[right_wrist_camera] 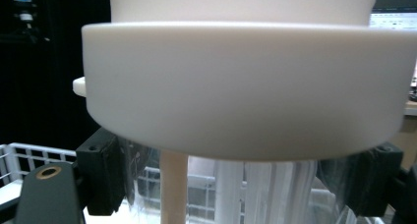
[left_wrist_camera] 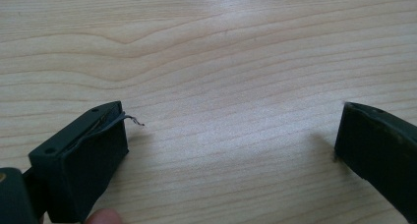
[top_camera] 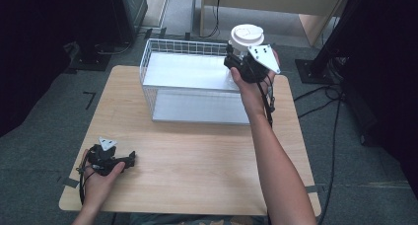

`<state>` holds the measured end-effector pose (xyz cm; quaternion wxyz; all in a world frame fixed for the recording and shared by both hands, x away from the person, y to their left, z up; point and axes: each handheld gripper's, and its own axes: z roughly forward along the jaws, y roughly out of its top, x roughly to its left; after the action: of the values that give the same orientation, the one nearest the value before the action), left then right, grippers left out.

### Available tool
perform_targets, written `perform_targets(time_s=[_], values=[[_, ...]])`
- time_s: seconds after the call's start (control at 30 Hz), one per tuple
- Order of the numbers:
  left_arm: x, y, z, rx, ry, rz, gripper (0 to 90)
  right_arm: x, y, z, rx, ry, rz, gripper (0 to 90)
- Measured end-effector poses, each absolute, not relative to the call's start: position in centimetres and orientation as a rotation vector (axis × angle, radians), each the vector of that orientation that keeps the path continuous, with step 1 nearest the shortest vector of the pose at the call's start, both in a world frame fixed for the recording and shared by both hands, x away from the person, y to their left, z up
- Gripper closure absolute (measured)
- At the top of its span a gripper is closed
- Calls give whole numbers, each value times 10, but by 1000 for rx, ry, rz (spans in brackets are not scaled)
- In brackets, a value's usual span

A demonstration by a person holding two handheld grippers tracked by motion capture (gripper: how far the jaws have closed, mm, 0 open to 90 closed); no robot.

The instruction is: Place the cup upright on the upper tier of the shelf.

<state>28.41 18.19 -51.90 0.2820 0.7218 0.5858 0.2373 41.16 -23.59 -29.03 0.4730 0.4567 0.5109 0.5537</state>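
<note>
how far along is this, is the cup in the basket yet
Not yet. Done: the right gripper has the clear cup with a white lid gripped below the lid and lifted. In hand: the cup is held above the right rear corner of the white wire basket, not inside it. Probably left: lowering and releasing it. The left gripper rests open on the wooden table, holding nothing.
</note>
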Motion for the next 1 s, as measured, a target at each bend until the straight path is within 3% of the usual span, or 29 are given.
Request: perform_targets(time_s=[0.57,0.67,0.77,1.0], values=[[284,182,-519,1933,1568,634,0,434,-237,-297,1166,1258,1327,157],[284,182,-519,1934,1568,634,0,435,-238,-296,1165,1279,1336,130],[284,182,-519,1934,1569,634,0,434,-240,-294,1151,1286,1338,0],[284,182,-519,1935,1568,634,0,426,-246,-291,1134,1346,1335,0]])
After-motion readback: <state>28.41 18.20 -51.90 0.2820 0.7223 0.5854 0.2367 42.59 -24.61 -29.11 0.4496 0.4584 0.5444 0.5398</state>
